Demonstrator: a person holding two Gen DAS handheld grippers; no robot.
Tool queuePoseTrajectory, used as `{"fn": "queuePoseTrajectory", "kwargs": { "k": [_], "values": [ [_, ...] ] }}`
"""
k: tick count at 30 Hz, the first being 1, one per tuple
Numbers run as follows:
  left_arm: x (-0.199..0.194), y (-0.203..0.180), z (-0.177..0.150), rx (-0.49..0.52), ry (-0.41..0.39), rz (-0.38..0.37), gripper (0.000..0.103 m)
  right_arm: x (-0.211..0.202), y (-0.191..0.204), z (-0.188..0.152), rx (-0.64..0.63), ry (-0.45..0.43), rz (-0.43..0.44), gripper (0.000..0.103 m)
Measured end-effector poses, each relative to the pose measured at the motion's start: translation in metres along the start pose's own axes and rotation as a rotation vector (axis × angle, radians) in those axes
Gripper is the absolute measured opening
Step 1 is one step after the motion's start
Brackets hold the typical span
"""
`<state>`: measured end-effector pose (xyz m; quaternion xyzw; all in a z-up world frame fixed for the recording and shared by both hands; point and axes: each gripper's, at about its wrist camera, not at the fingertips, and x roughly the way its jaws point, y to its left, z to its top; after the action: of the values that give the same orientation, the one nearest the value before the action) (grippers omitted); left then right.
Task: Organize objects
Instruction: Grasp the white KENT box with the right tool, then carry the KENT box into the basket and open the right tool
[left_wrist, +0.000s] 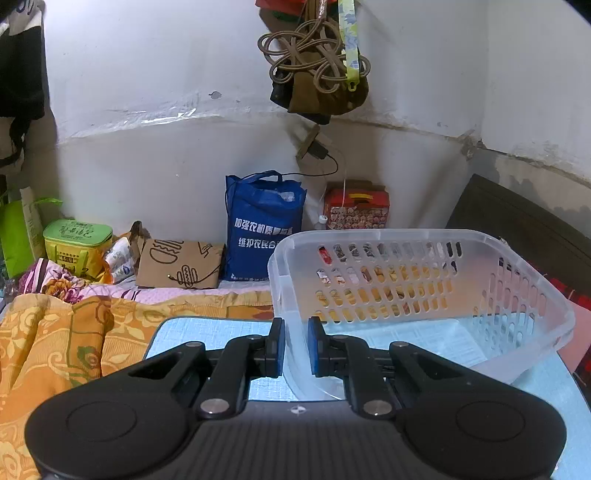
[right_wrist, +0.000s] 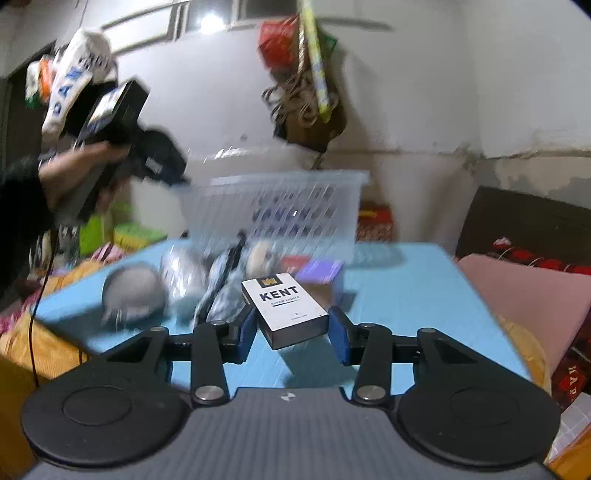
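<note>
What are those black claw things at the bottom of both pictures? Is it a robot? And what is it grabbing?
No robot here. A person holds a two-finger grabber in each hand, and each grabber has a camera that looks out along its fingers, so you get one picture per hand.

In the left hand's picture, the left gripper pinches the wall of a clear plastic basket, which sits tilted on a light blue table.

In the right hand's picture, the right gripper holds a white cigarette pack that says KENT. Far left you can see the person's other hand with the left grabber, holding the same basket.

On the table lie more things to tidy: something round and grey, something silvery and a purple box. They are too blurry to name.
</note>
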<state>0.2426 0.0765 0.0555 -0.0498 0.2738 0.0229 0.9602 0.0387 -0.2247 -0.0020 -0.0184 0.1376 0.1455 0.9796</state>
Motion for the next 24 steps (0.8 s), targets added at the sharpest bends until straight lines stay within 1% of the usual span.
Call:
{"fn": "queuePoseTrajectory", "kwargs": {
  "k": [4, 7, 9, 11, 14, 16, 19, 24],
  "values": [
    [0.000, 0.000, 0.001, -0.003, 0.001, -0.004, 0.016, 0.002, -0.006, 0.029, 0.019, -0.063, -0.006, 0.046],
    [0.001, 0.001, 0.000, -0.006, -0.001, -0.007, 0.016, 0.017, -0.009, 0.061, 0.021, -0.109, -0.011, 0.046],
    [0.001, 0.001, 0.000, -0.009, -0.002, -0.009, 0.016, 0.037, -0.009, 0.087, 0.021, -0.125, 0.000, 0.046],
    [0.001, 0.002, -0.001, -0.010, -0.002, -0.010, 0.016, 0.068, -0.005, 0.115, 0.010, -0.126, 0.001, 0.046],
    [0.001, 0.002, -0.001, -0.017, -0.001, -0.015, 0.016, 0.118, 0.000, 0.143, 0.003, -0.086, -0.011, 0.046],
    [0.002, 0.003, 0.000, -0.020, 0.000, -0.018, 0.016, 0.148, 0.000, 0.153, 0.006, -0.068, -0.020, 0.046],
    [0.003, 0.002, 0.002, -0.021, 0.001, -0.017, 0.016, 0.178, 0.001, 0.154, 0.006, -0.030, -0.031, 0.046],
    [0.003, 0.003, 0.000, -0.023, -0.001, -0.019, 0.016, 0.202, 0.001, 0.147, -0.010, 0.020, -0.057, 0.045]
  ]
}}
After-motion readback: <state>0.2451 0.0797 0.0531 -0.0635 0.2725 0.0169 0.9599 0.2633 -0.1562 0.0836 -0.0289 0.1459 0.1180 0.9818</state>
